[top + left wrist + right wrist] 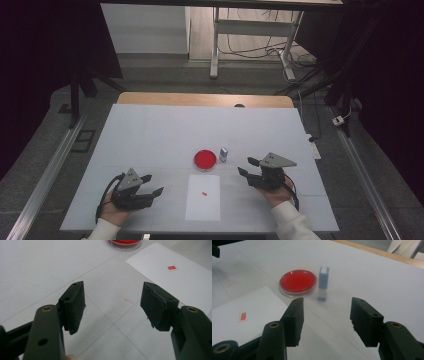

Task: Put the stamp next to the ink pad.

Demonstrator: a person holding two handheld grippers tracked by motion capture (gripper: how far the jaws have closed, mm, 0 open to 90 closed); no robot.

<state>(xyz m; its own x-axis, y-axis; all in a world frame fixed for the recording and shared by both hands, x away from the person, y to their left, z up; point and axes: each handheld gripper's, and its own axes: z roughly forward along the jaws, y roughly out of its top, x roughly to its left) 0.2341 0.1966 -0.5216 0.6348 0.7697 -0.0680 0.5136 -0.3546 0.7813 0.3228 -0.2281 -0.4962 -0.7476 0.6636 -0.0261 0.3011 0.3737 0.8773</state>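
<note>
Both hands enter from the near table edge, each holding a gripper low over the white table (pixel 150 130). Left gripper (pixel 150 186) has its jaws spread wide with nothing between them; ahead of it and to its right lies a white sheet of paper (pixel 202 197) bearing a small red mark (pixel 204 193). Right gripper (pixel 248 167) is also wide open and empty. Just ahead of its jaws stands a small blue-and-white stamp (pixel 323 283), upright, close beside a round red ink pad (pixel 298 281) that sits near the paper's far edge
</note>
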